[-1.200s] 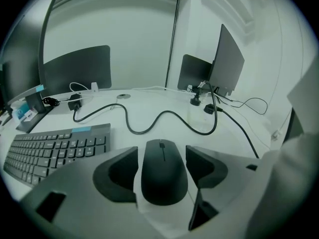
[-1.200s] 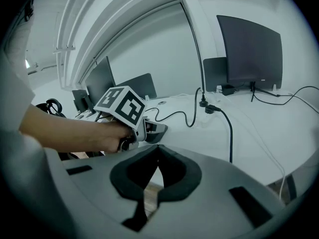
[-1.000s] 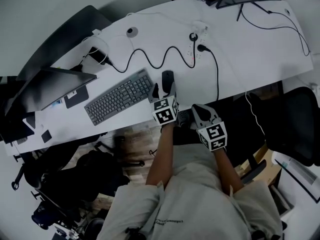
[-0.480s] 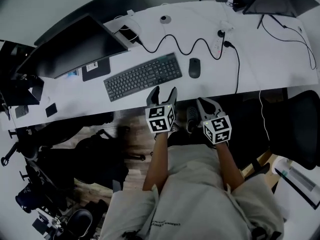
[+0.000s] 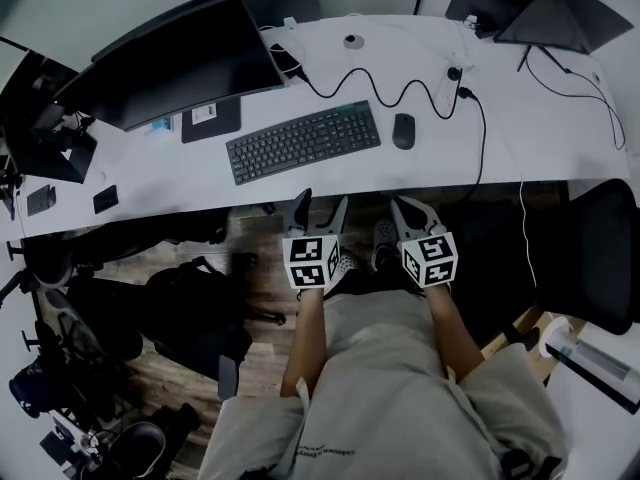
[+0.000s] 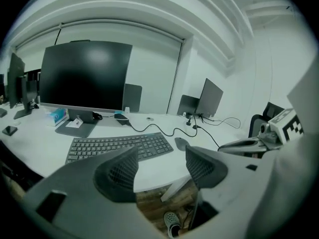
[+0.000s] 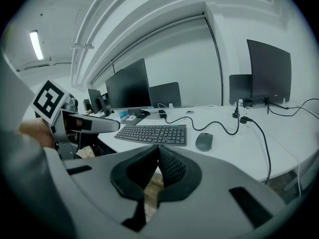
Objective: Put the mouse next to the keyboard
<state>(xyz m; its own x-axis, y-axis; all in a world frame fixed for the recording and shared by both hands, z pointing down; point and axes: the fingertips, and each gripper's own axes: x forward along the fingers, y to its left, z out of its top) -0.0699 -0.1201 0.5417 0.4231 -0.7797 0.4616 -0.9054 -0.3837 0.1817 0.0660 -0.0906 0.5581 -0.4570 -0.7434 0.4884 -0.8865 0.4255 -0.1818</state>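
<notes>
Well beyond left claw (image 5: 320, 204) lies mouse (image 5: 403, 130).

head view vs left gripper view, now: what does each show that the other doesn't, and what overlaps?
Only the head view: the person's lap and forearms, the wooden floor under the desk edge, and the marker cube on the left tongs.

Only the left gripper view: the left tongs' ribbed pads face on, apart, nothing between them, and the wall behind the desk.

Both: white desk, keyboard, mouse just off its right end without touching it, monitor, wavy cable, right tongs shut.
</notes>
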